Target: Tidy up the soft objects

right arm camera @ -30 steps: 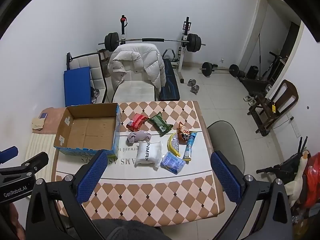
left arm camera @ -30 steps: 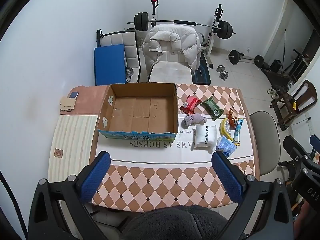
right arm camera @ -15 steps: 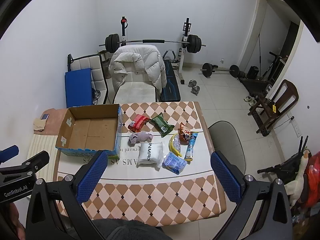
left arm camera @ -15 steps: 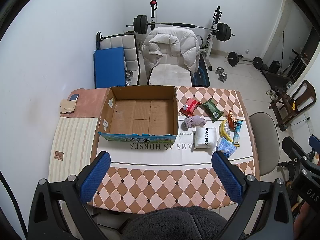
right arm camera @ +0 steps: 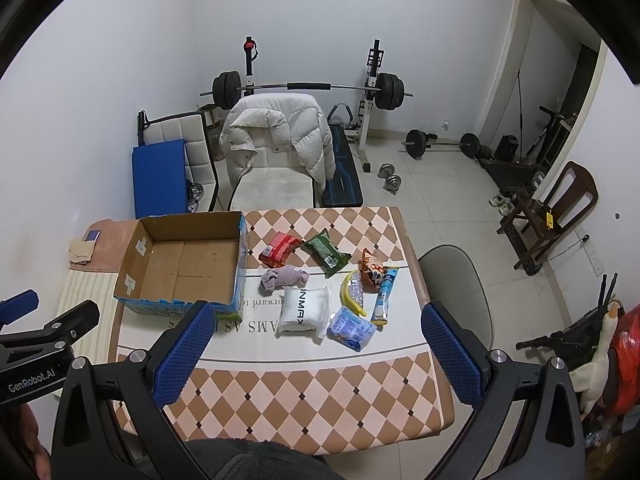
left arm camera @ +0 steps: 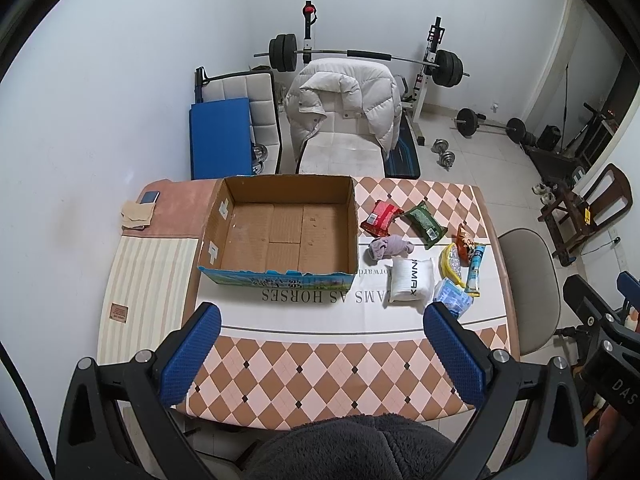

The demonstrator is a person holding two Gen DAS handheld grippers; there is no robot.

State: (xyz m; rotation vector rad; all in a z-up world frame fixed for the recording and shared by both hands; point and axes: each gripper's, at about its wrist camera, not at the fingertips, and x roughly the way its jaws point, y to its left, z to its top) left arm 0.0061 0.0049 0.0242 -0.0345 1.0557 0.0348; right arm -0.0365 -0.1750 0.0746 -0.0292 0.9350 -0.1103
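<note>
1. Overhead, both grippers hang high above the table [left arm camera: 360, 364]. The left gripper [left arm camera: 320, 344] and the right gripper [right arm camera: 316, 348] have their blue fingers [right arm camera: 184, 352] spread wide, released and holding nothing.
2. Soft objects lie in a loose cluster right of the cardboard box [left arm camera: 280, 232], which sits open and empty on the table: red packet [right arm camera: 280, 248], green packet [right arm camera: 328, 254], purple cloth [right arm camera: 284, 276], white pillow pack [right arm camera: 302, 310], blue wipes pack [right arm camera: 352, 328], yellow pouch [right arm camera: 352, 292], orange snack bag [right arm camera: 370, 272] and blue tube [right arm camera: 386, 292].
3. Risk, crowding: the items touch or nearly touch, so fingers descending on one would probably nudge or drag a neighbour.
4. Risk, edge: the blue tube and blue wipes pack lie nearest the table's right edge; a sideways push could send them to the floor.
5. Risk, deformation: the pillow pack and cloth look compliant; a shallow pinch may slip, a hard one may crush contents.
6. Risk, box: its near wall looks torn and low; a carried item might catch there and shift the box.
</note>
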